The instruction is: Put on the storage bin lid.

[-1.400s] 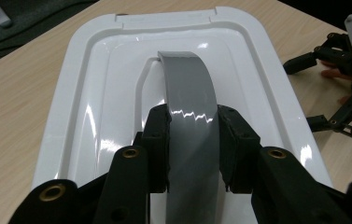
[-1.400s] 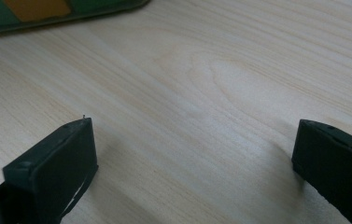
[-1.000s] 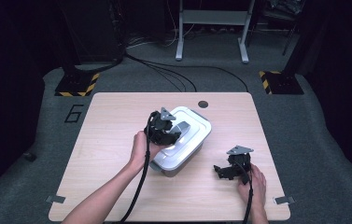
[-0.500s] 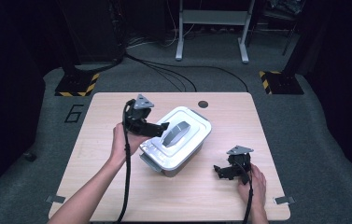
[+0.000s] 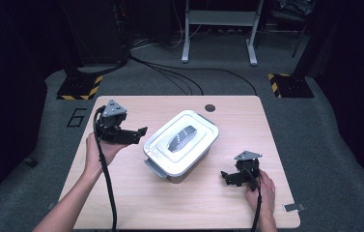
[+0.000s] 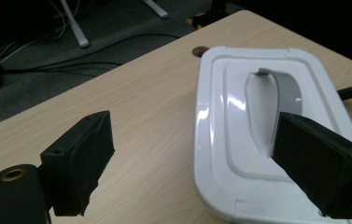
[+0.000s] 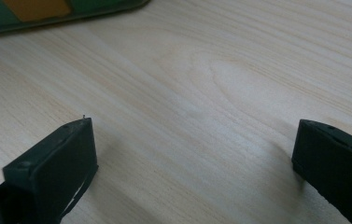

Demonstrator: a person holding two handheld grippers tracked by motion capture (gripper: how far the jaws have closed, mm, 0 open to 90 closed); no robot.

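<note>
Two tools are standing wide with nothing between their jaws: the right tool (image 5: 231,177) is resting low near the table (image 5: 136,208) edge, while the left tool (image 5: 133,134), its jaws just opening, is hanging beside the lidded white container (image 5: 182,144) mid-table. Judging by this, the lid looks seated and released; little seems left.

White lidded container (image 5: 181,144) with grey handle (image 5: 181,138) | pale wood-grain table (image 5: 121,203) | black left gripper (image 5: 138,133), black right gripper (image 5: 227,177) | yellow-black striped floor blocks (image 5: 79,88)
</note>
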